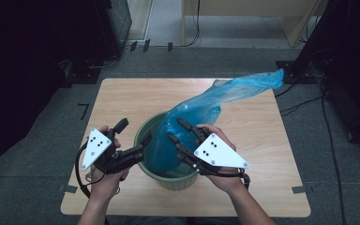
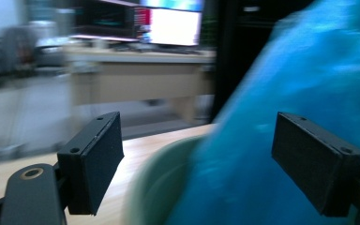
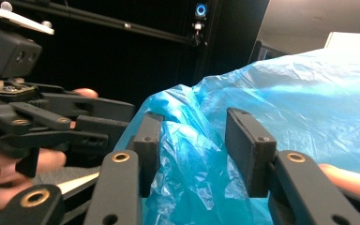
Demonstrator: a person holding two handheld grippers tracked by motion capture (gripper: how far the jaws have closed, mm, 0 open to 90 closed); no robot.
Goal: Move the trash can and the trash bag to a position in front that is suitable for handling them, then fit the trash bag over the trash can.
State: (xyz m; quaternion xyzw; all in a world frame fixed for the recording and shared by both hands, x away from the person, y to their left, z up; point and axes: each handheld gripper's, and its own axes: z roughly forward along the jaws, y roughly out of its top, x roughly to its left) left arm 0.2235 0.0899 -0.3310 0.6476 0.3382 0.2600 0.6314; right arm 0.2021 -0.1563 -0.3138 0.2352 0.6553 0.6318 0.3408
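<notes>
While both hands work at the near middle of the table (image 1: 122,93), things stand thus:
Bin (image 1: 146,129): green, upright on the table, between the two grippers.
Bag (image 1: 201,107): blue plastic, lower end inside the bin, the rest trailing to the far right corner.
Left gripper (image 1: 132,138): jaws wide apart, empty, at the bin's left rim.
Right gripper (image 1: 180,130): jaws parted, bag film between them, pads not pressing it.

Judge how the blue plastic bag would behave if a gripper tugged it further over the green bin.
The blue bag looks thin and crinkled, so it would probably flop and stretch rather than hold shape. Its glossy film may slip between pads. The green bin seems light, so a hard tug might tip it.
</notes>
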